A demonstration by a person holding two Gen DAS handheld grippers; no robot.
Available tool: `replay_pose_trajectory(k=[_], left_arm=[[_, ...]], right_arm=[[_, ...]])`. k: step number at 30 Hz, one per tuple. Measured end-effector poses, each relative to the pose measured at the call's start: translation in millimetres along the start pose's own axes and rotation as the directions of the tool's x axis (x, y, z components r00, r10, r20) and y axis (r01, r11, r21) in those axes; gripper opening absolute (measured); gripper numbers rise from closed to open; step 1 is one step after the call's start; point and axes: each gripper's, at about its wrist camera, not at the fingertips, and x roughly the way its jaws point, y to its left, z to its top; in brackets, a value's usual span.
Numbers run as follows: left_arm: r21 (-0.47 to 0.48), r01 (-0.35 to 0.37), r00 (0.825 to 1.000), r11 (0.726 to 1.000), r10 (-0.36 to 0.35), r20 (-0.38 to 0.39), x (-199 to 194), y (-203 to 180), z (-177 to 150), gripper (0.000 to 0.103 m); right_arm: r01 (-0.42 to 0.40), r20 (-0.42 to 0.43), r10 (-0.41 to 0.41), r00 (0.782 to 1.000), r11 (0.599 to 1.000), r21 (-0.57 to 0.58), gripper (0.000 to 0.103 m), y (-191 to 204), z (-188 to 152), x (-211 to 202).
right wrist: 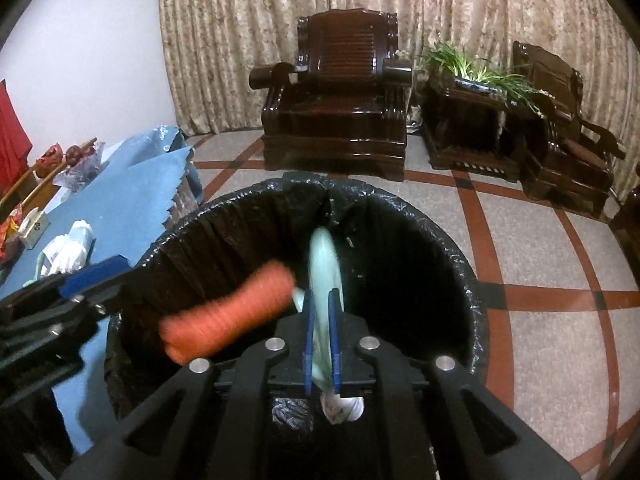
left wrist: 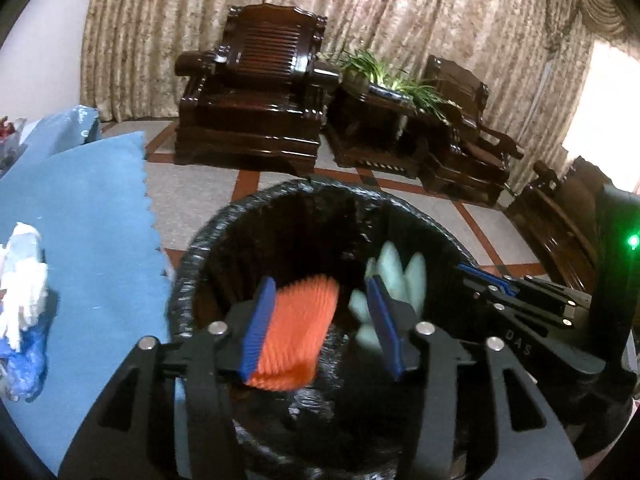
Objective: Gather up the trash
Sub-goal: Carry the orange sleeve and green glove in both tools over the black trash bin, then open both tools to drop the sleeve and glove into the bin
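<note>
A: Item one, left gripper (left wrist: 320, 328)?
B: It is hovering over the mouth of the black-lined trash bin (left wrist: 224, 236), pointing downward and forward. Its fingers (left wrist: 260, 328) are standing apart, released. The orange ribbed wrapper (left wrist: 296, 332) is lying against the left finger's inner face only, blurred; the right finger is not touching it.

A: Item two, right gripper (right wrist: 322, 336)?
B: It is reaching over the same bin (right wrist: 460, 256) from the near rim, level with the left gripper, which is showing at its left. Its fingers (right wrist: 308, 336) are clenching a pale green crumpled piece (right wrist: 324, 260), which is sticking up beyond the tips over the bin's opening.

A: Item three, remaining trash?
B: A white and blue crumpled bundle (left wrist: 24, 304) is lying on the bench under the blue cloth (left wrist: 96, 248), left of the bin.

A: Item four, surroundings?
B: A dark wooden armchair (right wrist: 336, 100) and a potted plant (right wrist: 480, 68) are standing across the tiled floor (right wrist: 540, 240), before the patterned curtain (right wrist: 440, 0).
</note>
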Motion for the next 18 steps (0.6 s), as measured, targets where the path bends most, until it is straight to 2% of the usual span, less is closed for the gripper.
replay_pose_trajectory(k=[3,5,7,8,10,12,18], left_arm=[[-0.004,-0.047,0.998,0.999,0.047,0.031,-16.5,14.7,1.1,0.067],[-0.015,-0.083,0.995,0.996,0.084,0.050,-27.8,23.2,1.3,0.074],[-0.026,-0.111,0.992,0.994,0.112,0.065,-39.3,32.7,2.1,0.081],[-0.033,-0.133,0.988,0.991,0.135,0.075,-46.8,38.1,1.1,0.085],[-0.046,-0.162,0.982,0.986,0.165,0.086,-58.3,46.1,1.7,0.089],[-0.064,-0.190,0.976,0.980,0.195,0.094,-71.7,55.9,0.1,0.092],[-0.122,-0.286,0.947,0.950,0.300,0.114,-108.0,90.5,-6.7,0.093]], right_arm=[[-0.004,0.016,0.004,1.000,1.000,-0.004,0.028,5.3,1.1,-2.4],[-0.008,0.033,0.009,0.999,1.000,-0.012,0.041,10.8,2.3,-6.1],[-0.015,0.054,0.016,0.998,1.000,-0.018,0.062,16.0,5.0,-10.3],[-0.019,0.066,0.020,0.998,1.000,-0.023,0.066,20.1,7.4,-12.7],[-0.029,0.083,0.032,0.996,0.999,-0.030,0.089,28.9,10.7,-16.8],[-0.045,0.100,0.049,0.994,0.998,-0.040,0.095,39.4,14.2,-20.4],[-0.120,0.117,0.130,0.985,0.989,-0.089,0.097,79.7,24.0,-23.5]])
